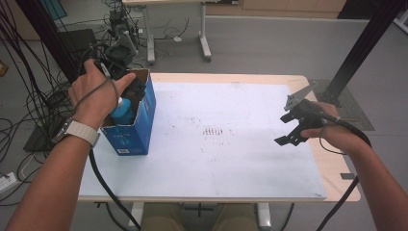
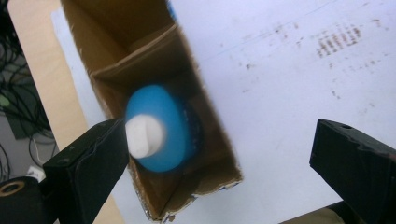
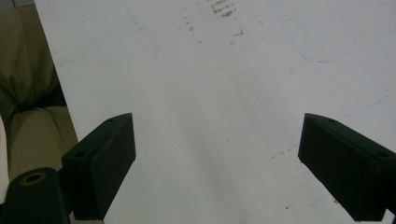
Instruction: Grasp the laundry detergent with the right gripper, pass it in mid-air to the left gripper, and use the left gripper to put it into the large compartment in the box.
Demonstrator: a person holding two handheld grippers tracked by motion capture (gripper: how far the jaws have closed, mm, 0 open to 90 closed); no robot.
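While my left gripper (image 2: 219,163) hangs wide open over the blue bottle (image 2: 159,128) standing in the cardboard box (image 2: 210,135), my right gripper (image 3: 217,163) gapes empty above the white table (image 3: 210,70)

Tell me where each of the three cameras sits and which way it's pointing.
High view: above the person's side, facing forward and down on the table; both forearms, left claw, right claw.
Left gripper view: on that claw, looking down into the box at the blue bottle.
Right gripper view: on that claw, facing bare tabletop.
Shared: box and bottle appear in high and left views.
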